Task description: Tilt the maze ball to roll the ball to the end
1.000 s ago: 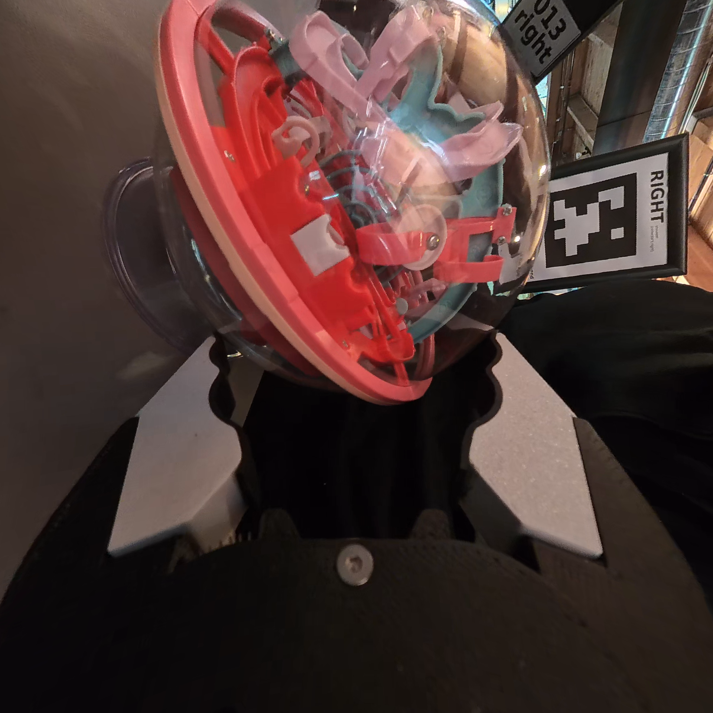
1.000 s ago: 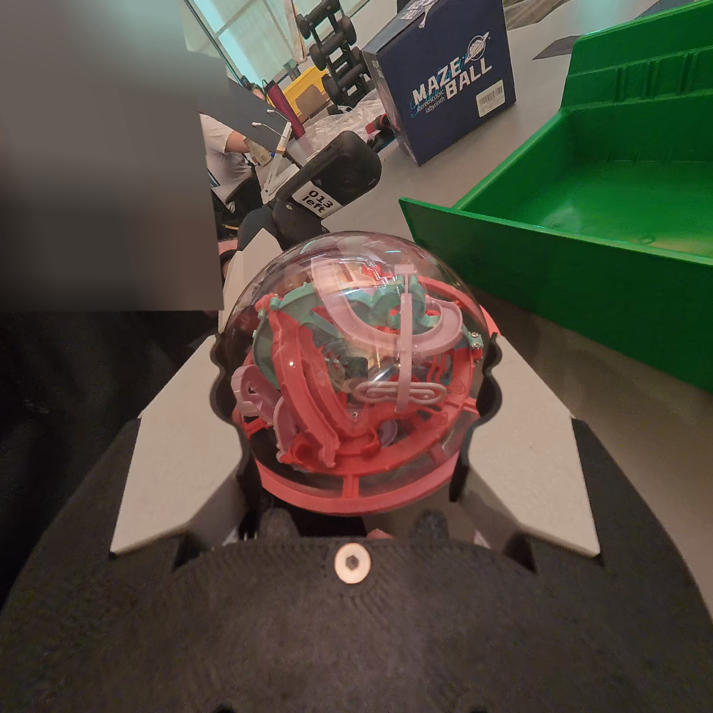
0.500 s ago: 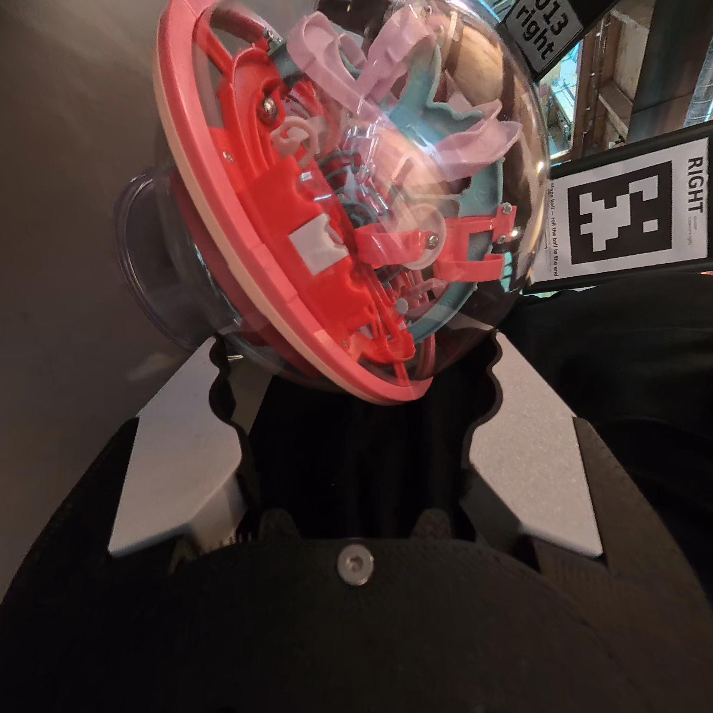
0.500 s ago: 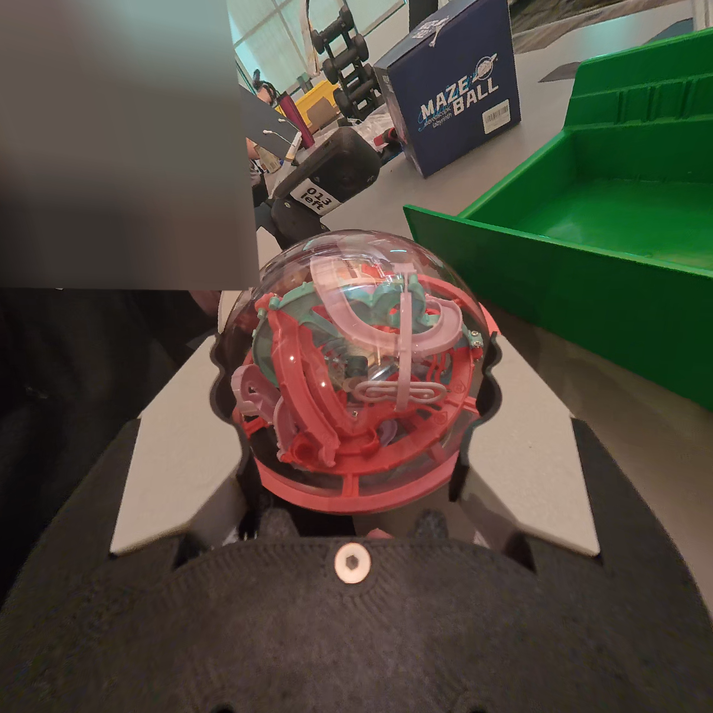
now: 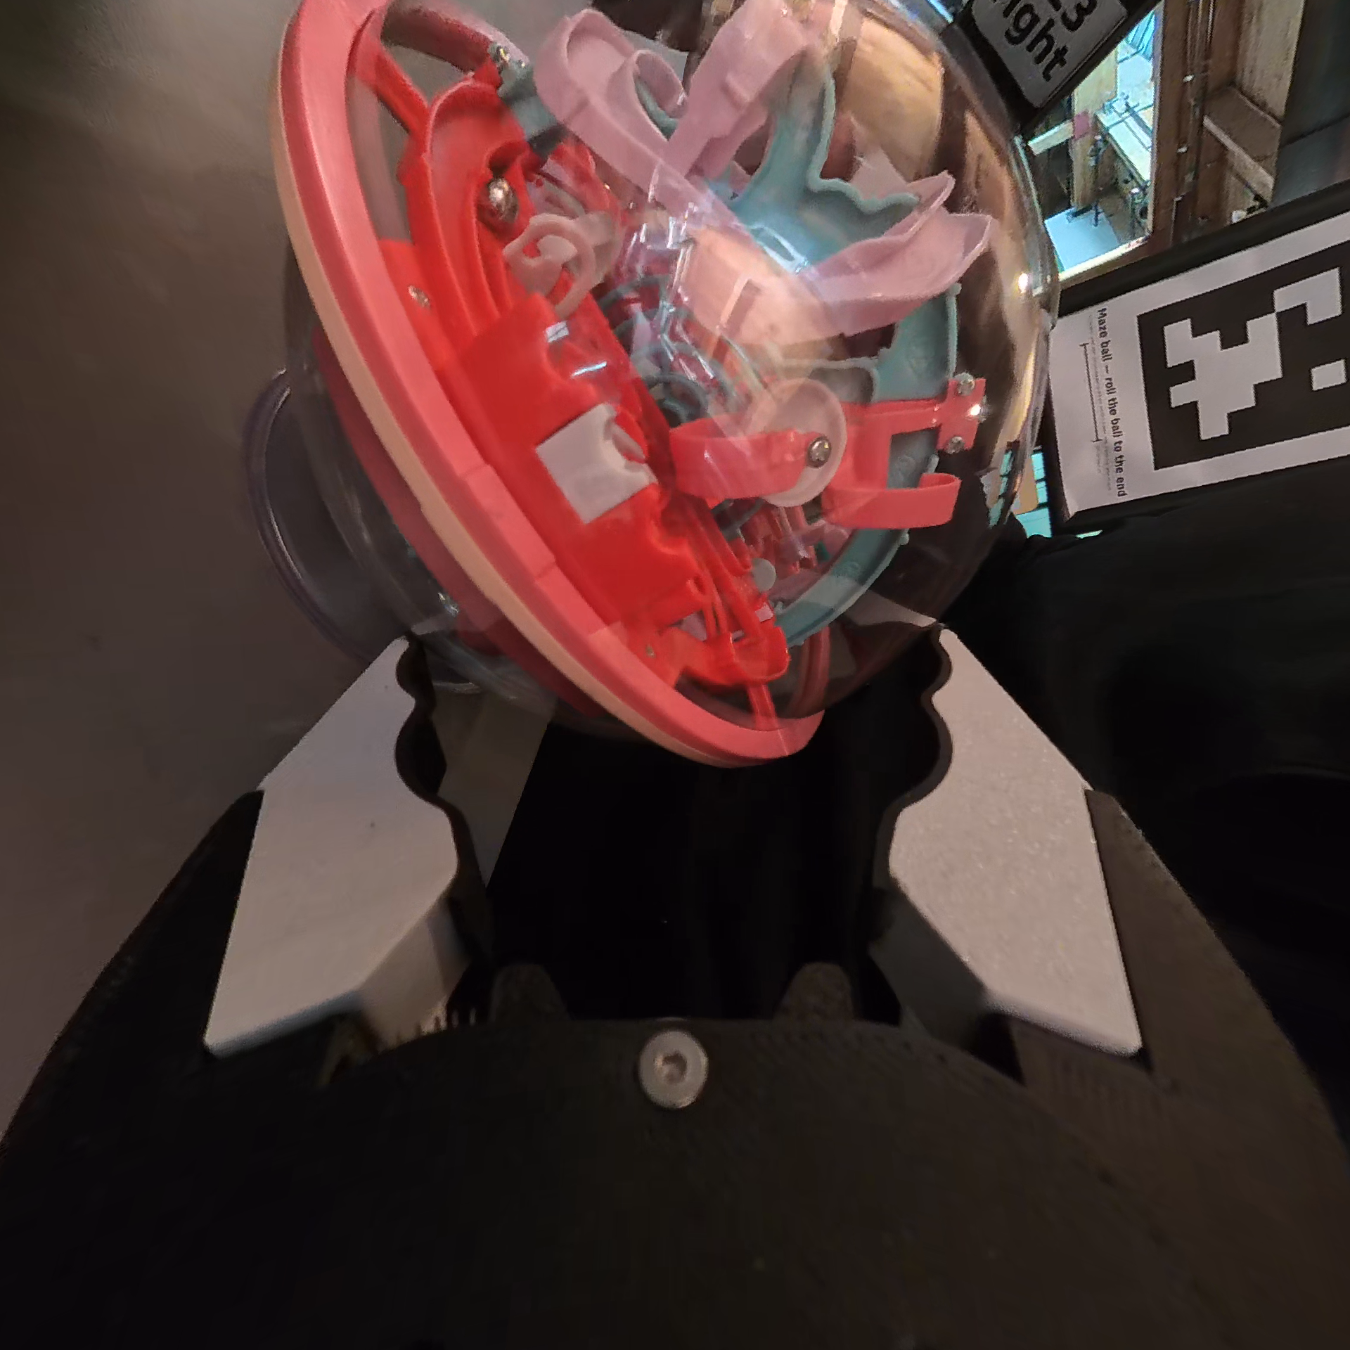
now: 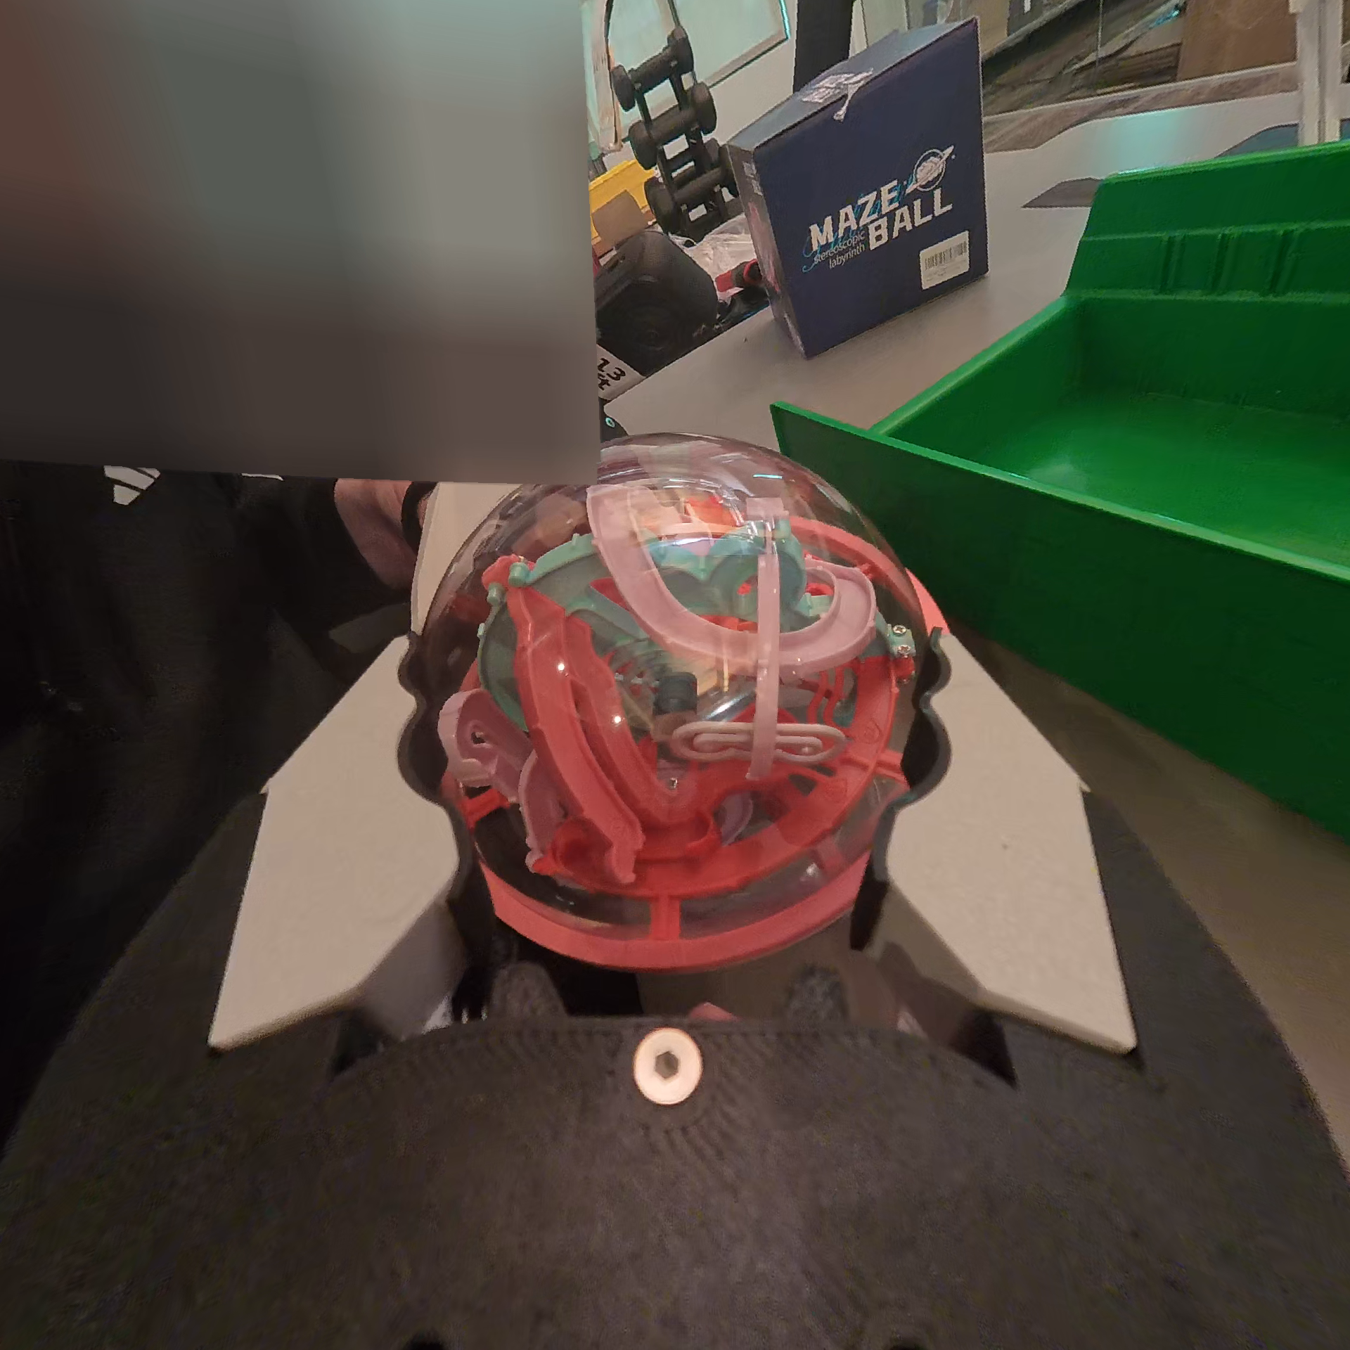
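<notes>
Left wrist view: the left tool [image 5: 672, 687] clenches the maze ball [image 5: 657, 365] at its lower shell, red rim tilted. A small steel ball [image 5: 500, 199] sits high on a red track, so the rolling step looks underway; next likely calls for a gentle tilt along that track.

Right wrist view: the right tool [image 6: 668, 738] clenches the maze ball [image 6: 668, 694] above the table [image 6: 730, 365]. The green bin [image 6: 1023, 526] nearby looks empty; a blue box [image 6: 869, 219] stands beyond.

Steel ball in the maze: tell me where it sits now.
Left wrist view: the steel ball sits upper left inside the maze ball, on a red track near the pink rim.
</notes>
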Motion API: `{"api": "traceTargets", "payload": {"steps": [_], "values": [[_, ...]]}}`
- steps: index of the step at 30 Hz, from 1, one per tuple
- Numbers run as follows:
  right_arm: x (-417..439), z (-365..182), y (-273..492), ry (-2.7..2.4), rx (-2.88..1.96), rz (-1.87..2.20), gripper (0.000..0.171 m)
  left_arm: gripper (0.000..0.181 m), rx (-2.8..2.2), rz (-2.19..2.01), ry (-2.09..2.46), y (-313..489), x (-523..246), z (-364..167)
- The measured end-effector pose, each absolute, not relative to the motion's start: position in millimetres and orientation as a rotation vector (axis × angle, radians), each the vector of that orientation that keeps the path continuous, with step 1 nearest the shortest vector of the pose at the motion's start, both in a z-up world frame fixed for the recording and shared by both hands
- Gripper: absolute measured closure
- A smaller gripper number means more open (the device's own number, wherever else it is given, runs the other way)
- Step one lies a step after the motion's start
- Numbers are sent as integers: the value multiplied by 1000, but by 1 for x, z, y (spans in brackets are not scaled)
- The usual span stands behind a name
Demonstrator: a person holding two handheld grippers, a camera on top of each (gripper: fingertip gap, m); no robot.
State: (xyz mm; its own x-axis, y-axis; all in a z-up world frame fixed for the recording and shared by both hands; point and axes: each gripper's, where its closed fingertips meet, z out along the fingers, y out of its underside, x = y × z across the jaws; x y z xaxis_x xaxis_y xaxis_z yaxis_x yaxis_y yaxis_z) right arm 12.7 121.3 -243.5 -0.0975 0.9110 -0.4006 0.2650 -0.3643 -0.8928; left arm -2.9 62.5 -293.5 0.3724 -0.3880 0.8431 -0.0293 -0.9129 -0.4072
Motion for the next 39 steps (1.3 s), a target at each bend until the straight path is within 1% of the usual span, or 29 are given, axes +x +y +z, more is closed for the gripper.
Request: {"api": "traceTargets", "payload": {"steps": [11, 18, 39], "values": [[14, -244, 120, -1317, -1551, 1455, 43, 54, -2307, -1457, 422, 65, -4, -295], [13, -246, 117, -1355, -1509, 1401, 39, 55, -2302, -1415, 447, 66, -5, -297], [14, -245, 116, -1428, -1435, 1280, 39, 55, -2232, -1346, 545, 70, -5, -303]]}}
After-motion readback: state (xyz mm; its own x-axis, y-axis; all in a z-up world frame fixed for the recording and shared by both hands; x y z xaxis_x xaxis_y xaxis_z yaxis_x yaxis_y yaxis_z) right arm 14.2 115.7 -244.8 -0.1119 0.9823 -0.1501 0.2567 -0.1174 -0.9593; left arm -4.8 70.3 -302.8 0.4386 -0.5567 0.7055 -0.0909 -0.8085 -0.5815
